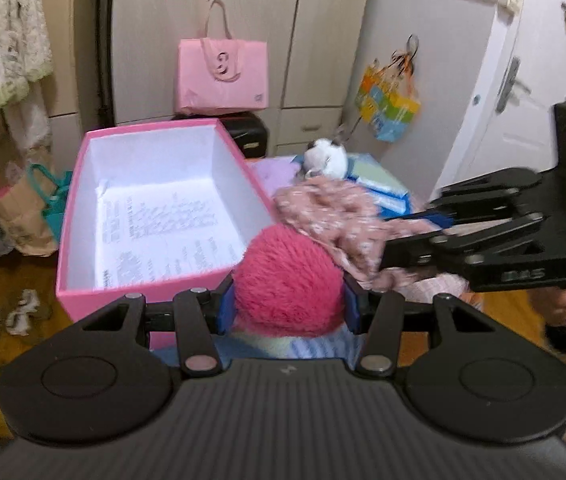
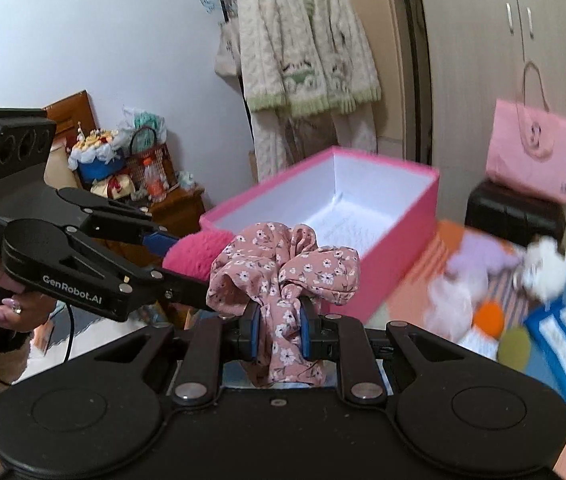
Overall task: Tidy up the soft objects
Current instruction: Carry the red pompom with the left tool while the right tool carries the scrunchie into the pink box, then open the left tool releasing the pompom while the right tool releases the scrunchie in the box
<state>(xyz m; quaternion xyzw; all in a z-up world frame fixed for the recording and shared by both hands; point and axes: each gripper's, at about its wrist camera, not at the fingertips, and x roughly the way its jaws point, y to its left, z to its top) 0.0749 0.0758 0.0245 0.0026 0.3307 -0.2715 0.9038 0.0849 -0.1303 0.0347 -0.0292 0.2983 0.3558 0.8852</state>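
both tools are matte black with blue pads, silver rivets and round caps. the left gripper (image 2: 187,258) reads "genrobot.ai" and "das", with a black cable below. her hand (image 2: 7,300) shows pale lilac nails, a ring, a knit cuff.

1. A beige wardrobe (image 1: 243,20) with metal handles fills the far wall.
2. A white door (image 1: 523,80) with a lever handle stands to its right.
3. A cream knitted cardigan (image 2: 303,40) hangs against a plain white wall (image 2: 83,20).
4. A pink tote bag (image 1: 223,74) sits on a black case (image 2: 515,212).
5. The floor (image 1: 11,276) is brown wood.
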